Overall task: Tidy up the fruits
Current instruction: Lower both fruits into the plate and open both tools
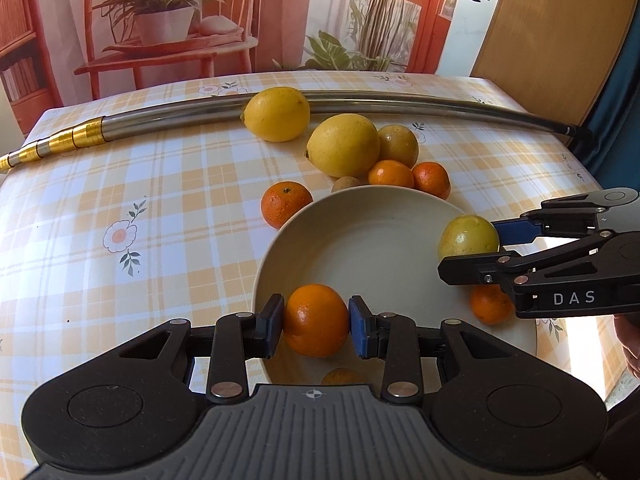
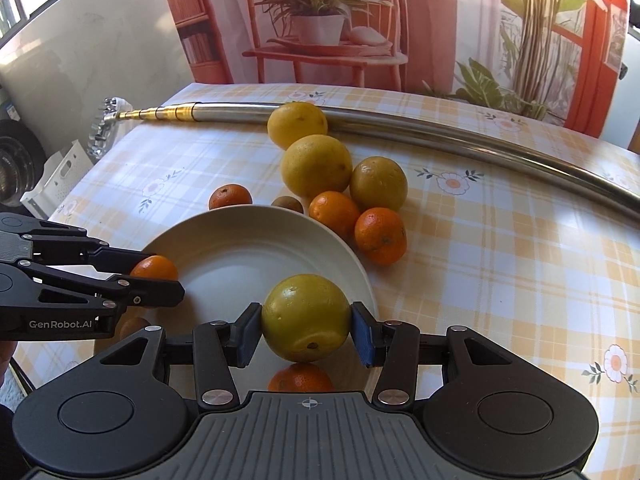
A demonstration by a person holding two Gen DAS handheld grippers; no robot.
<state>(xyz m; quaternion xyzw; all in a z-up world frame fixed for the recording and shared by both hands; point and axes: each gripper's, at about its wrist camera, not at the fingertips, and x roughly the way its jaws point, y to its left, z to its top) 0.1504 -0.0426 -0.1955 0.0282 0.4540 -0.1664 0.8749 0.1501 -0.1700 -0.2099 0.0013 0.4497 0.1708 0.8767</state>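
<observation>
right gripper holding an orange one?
No, the right gripper is clamped on a yellow-green fruit over the plate; the left gripper holds the orange.

White letters "DAS" stand on the side of the right gripper [image 1: 468,256]. White "GenRobot.AI" stands on the side of the left gripper [image 2: 160,280].

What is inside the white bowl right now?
The white bowl shows bare floor. The left hand-held gripper holds an orange and the right hand-held gripper a yellow-green fruit over it. The near part is covered.
</observation>
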